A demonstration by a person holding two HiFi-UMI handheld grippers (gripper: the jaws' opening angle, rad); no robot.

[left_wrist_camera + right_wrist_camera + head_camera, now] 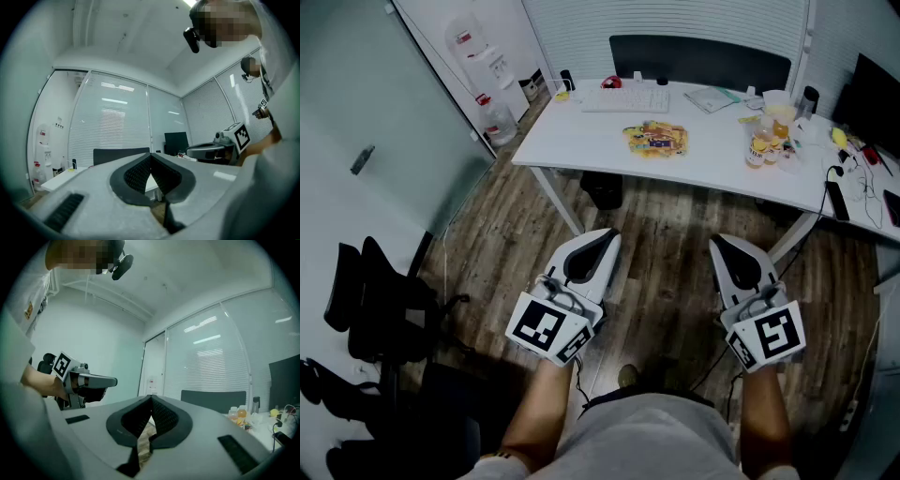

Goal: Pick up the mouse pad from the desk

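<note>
Left claw [602,236] and right claw [724,246], both clenched empty, face the mouse pad [655,139] at twelve o'clock on the tabletop [581,142].

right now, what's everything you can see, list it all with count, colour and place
desk: one, white, beyond the wooden floor
keyboard: one, white, back of the desk
colourful flat item: one, yellow mixed print, desk middle; maybe the mouse pad, cannot tell
drink bottles: a few, orange and yellow, right part of the desk
monitor: one, black, far right
water dispenser: one, white, left of the desk
bin: one, black, under the desk
office chair: one, black, near left
left tool: one, white and black, shut, empty, short of the desk
right tool: one, white and black, shut, empty, short of the desk
</note>
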